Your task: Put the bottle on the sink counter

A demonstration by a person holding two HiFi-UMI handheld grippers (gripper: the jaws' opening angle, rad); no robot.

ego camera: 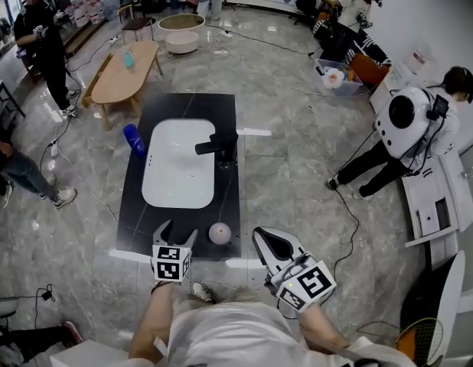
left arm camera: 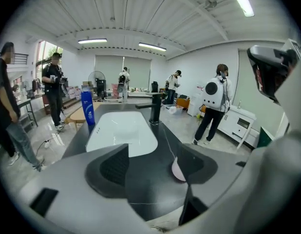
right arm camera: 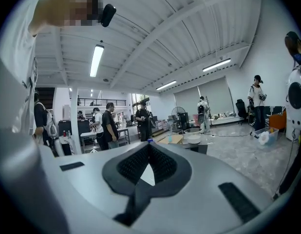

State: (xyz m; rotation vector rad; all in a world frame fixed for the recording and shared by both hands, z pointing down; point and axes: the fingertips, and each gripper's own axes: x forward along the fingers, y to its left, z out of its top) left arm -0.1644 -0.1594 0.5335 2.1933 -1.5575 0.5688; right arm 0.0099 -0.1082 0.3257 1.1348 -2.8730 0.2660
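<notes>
Left tool released: jaws spread wide, nothing clamped btwn pads, only dark surface showing thru the gap. Hovering low over near edge of that surface in head view, just left of a pinkish ball. Same ball partly hidden behind the rt-hand jaw in left gripper view; contact not clear. Right tool clenched, tips meeting, empty, held off the surface's near rt corner and aimed out across the room. Further out: white basin sunk in middle of surface, black faucet on its rt side w/ spout reaching over basin. Blue bottle upright at left edge of surface, just beside basin's far-left corner, well apart from both tools. Beyond surface: grey marble floor, wooden table w/ small blue-green item on top, round white tub past it. Several ppl around: person in white w/ round white pack bent forward at rt, person in black standing far left.
</notes>
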